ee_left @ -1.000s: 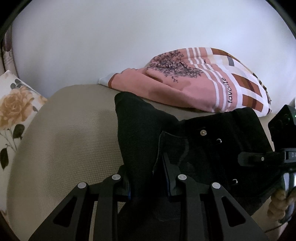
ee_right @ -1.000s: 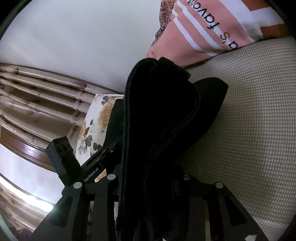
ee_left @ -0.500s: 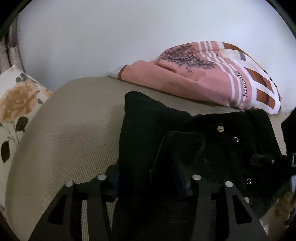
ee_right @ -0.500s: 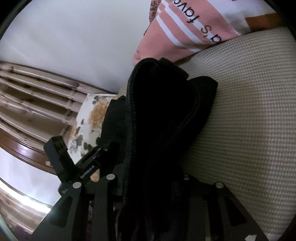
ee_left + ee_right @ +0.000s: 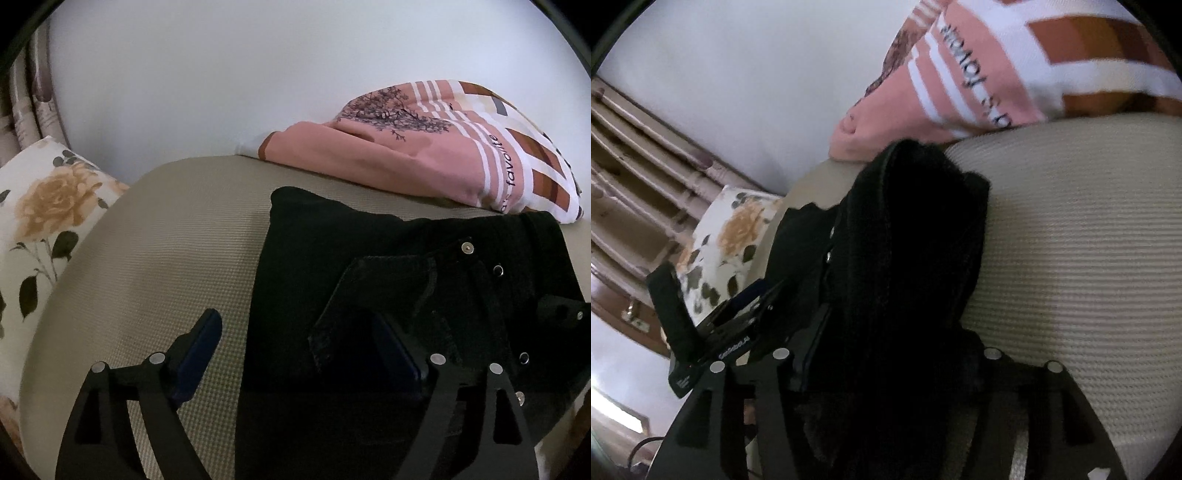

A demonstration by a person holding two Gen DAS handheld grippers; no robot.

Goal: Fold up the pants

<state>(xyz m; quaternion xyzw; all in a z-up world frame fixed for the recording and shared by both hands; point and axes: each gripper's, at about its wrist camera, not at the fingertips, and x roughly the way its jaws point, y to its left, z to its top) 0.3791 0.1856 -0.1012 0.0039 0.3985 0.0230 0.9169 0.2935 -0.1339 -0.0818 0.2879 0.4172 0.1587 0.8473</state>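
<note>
Left wrist view: left gripper [image 5: 295, 350] has just been opening, fingers spread, black pants [image 5: 388, 258] released at 3 o'clock; right gripper [image 5: 886, 343] loosening too, fold landed.

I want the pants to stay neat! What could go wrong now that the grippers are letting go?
1. The left gripper has just been opening, jaws wide, but the black pants still lie between them; pulling back might drag the fold open.
2. The right gripper has also been opening, with thick bunched cloth between its fingers, which may snag.
3. The pants touch the pink blanket, which could get nudged.
</note>
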